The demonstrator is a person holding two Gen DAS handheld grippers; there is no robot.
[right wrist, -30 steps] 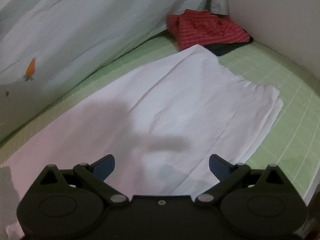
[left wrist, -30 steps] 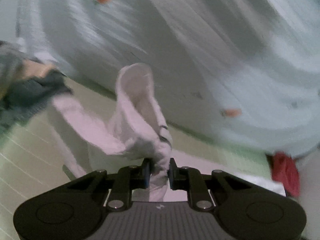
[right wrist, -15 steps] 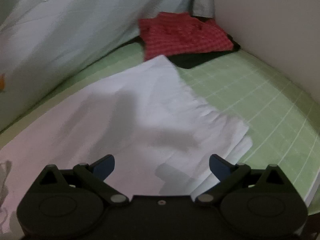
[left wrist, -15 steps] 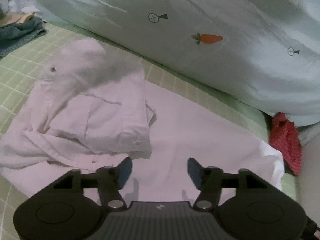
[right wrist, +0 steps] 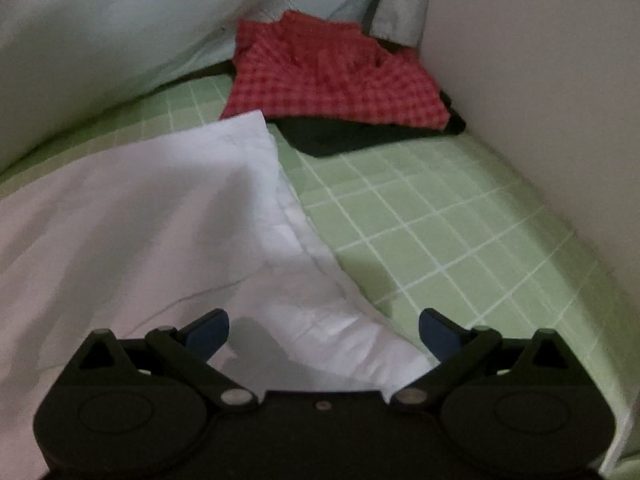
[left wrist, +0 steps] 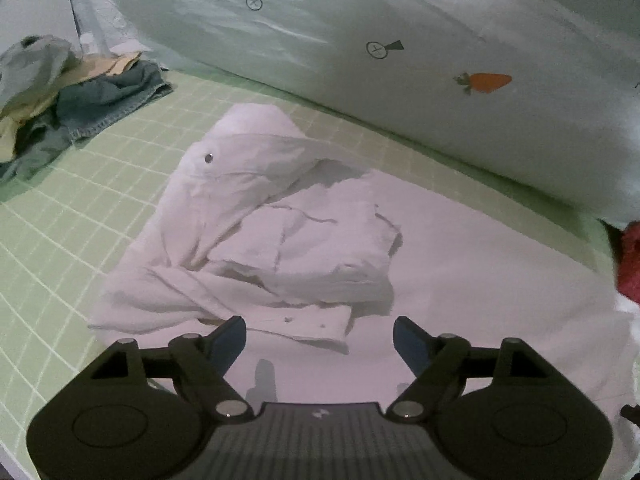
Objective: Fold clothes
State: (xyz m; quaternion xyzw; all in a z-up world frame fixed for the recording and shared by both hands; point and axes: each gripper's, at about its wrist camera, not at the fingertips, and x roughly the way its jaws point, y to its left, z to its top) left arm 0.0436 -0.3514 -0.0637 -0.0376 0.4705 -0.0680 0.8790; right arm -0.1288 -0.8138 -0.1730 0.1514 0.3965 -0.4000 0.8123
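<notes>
Your left gripper (left wrist: 319, 338) is spread wide and holding nothing, hanging just above the white shirt (left wrist: 280, 240). Straight out at twelve o'clock the sleeve is bunched over the body, cuff (left wrist: 320, 326) nearest you, collar up at eleven. Your right gripper (right wrist: 323, 330) is wide apart too, empty, over the shirt's hem corner (right wrist: 340, 320) on the green checked sheet (right wrist: 440, 240). Looks like you're between folds: one sleeve laid in, messily. Next, I'd say, pinch that hem at both corners and carry it toward the collar. The folded red checked garment (right wrist: 340, 80) waits at twelve; the unfolded pile (left wrist: 72, 92) at ten.
</notes>
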